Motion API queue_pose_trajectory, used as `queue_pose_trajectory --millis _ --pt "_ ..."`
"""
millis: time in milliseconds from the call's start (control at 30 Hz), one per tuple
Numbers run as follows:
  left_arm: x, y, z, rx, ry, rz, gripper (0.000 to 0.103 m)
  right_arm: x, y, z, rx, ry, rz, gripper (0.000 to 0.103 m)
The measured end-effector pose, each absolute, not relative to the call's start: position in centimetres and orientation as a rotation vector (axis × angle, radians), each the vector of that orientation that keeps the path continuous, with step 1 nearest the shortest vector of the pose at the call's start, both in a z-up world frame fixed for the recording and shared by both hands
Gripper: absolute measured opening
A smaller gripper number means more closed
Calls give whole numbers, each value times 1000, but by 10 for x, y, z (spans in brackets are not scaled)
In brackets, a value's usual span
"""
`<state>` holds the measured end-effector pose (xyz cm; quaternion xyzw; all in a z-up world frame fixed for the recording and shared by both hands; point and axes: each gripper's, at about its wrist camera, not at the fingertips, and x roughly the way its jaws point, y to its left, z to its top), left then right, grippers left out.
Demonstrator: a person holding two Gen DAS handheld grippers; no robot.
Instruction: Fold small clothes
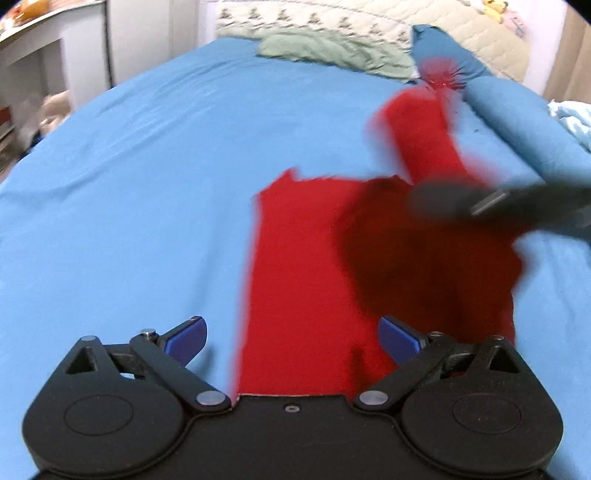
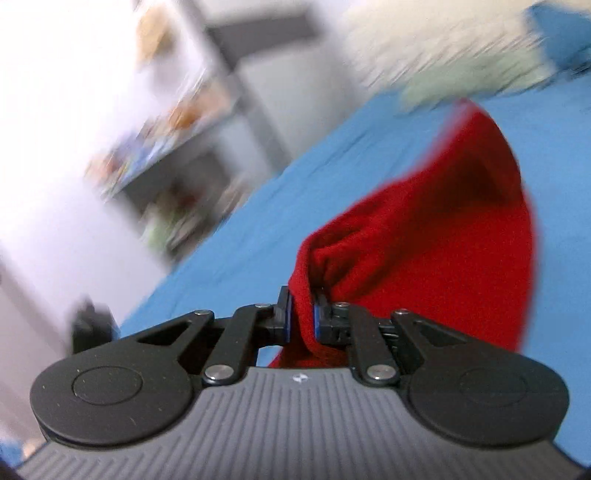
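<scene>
A small red garment [image 1: 306, 266] lies on the blue bed sheet [image 1: 129, 177], partly lifted on its right side. My left gripper [image 1: 293, 338] is open, its blue pads [image 1: 188, 338] on either side of the garment's near edge, holding nothing. My right gripper [image 2: 301, 317] is shut on a bunched fold of the red garment [image 2: 424, 236] and holds it above the sheet [image 2: 229, 258]. In the left wrist view the right gripper [image 1: 480, 206] shows as a dark blurred shape over the raised cloth, with a red sleeve [image 1: 421, 133] stretching behind it.
A green cloth [image 1: 332, 51] and a cream quilt [image 1: 388, 22] lie at the bed's far end. A rolled blue pillow [image 1: 517, 122] lies at the right. White shelving [image 1: 44, 55] stands to the left of the bed, also blurred in the right wrist view [image 2: 166, 129].
</scene>
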<state>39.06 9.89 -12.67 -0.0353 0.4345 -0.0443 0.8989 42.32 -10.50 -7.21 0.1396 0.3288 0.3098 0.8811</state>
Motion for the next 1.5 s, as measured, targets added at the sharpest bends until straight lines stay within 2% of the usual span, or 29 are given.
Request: queue_pose_trajectory --millis 133,233,267,300,333,500,567,700,767,900,967,1100,1133,1167,1500 --pt "363 133 -141 -74 937 -79 101 435 -30 -140 132 869 630 25" --pt "352 142 -144 -82 940 -96 101 429 -18 -154 113 864 607 32" --pt "350 143 -143 -87 934 -104 101 427 -19 -151 121 854 606 46" --pt "350 141 -141 -94 926 -115 101 425 -22 -147 134 852 616 74" --pt "348 140 -137 -103 911 -130 101 423 -26 -141 152 848 621 82" --pt "342 132 -117 -131 811 -218 100 397 -79 -95 208 693 558 88" --pt "344 124 -115 -153 797 -253 95 378 -100 -86 169 646 456 95" --pt "358 112 -121 -198 817 -268 79 336 -125 -104 24 653 312 95" --pt "367 106 -127 -214 835 -255 64 320 -132 -122 -6 678 277 95" --pt "372 100 -136 -219 858 -216 53 308 -136 -153 46 732 221 94" --pt "376 98 -140 -221 861 -208 40 306 -137 -166 83 746 203 93" --pt "385 91 -143 -202 867 -211 24 302 -136 -181 98 735 154 92" --pt "387 90 -143 -199 866 -208 13 305 -133 -181 107 726 139 91" --pt "388 90 -143 -199 863 -205 6 307 -134 -180 120 720 122 91" --pt "378 106 -99 -235 695 -222 5 316 -138 -160 214 644 63 84"
